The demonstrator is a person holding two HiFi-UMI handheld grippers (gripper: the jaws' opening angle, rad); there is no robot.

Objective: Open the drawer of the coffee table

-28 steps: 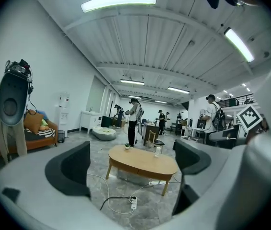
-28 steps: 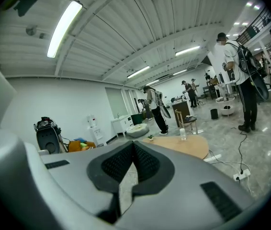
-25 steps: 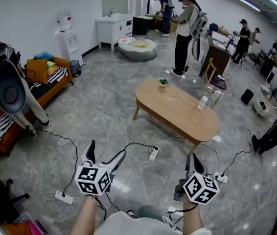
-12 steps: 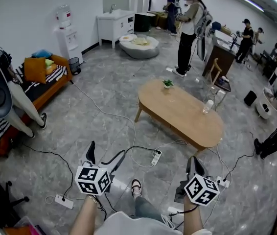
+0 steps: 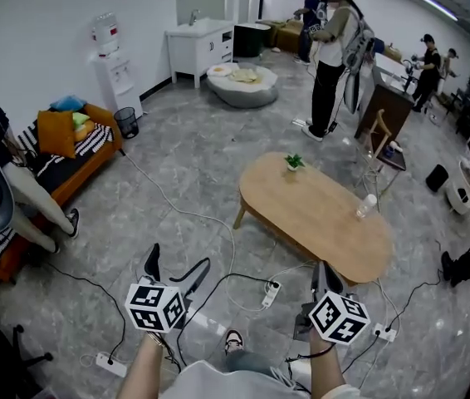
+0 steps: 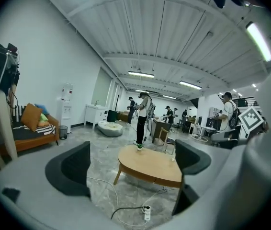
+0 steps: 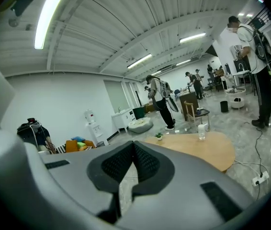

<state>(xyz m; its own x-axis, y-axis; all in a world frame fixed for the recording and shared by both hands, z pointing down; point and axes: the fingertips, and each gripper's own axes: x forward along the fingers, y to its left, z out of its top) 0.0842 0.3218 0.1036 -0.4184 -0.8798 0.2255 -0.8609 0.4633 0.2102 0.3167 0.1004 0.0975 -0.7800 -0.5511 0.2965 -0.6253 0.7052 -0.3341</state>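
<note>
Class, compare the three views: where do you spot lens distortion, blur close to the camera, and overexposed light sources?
Head view: evenly lit and fairly sharp, with straight lines bowing from the fisheye lens. Left gripper view: dark rounded corners; the open left tongs are soft up close, while the coffee table beyond is clearer. Right gripper view: the ceiling light strip is blown out, and the shut right tongs are blurred.

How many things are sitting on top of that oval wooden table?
2: a small potted plant near the far end of the table, and a clear bottle near its right edge. Nothing else shows on top.
</note>
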